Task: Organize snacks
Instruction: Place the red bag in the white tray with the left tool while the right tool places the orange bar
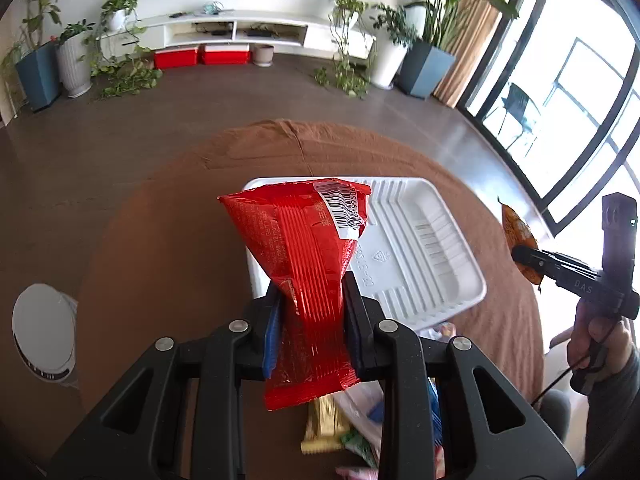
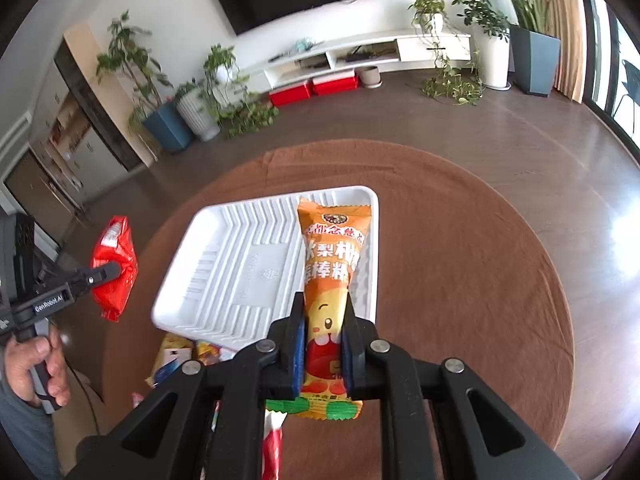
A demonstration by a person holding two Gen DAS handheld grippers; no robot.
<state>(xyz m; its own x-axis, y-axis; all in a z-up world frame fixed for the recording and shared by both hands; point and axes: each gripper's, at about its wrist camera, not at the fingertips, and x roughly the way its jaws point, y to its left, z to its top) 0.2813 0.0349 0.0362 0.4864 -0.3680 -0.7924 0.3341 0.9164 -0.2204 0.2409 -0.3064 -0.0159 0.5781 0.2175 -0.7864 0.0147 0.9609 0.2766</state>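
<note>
My left gripper is shut on a red snack packet, held in the air over the near left corner of a ribbed white tray. In the right wrist view that left gripper and the red packet hang left of the tray. My right gripper is shut on an orange snack packet, lifted above the tray's right side. From the left wrist view the right gripper shows at the right edge with the orange packet partly hidden behind it.
The tray lies on a round table under a brown cloth. Several loose snack packets lie on the cloth at the near edge, also visible as loose packets. A hand grips the left tool. A white round object sits on the floor.
</note>
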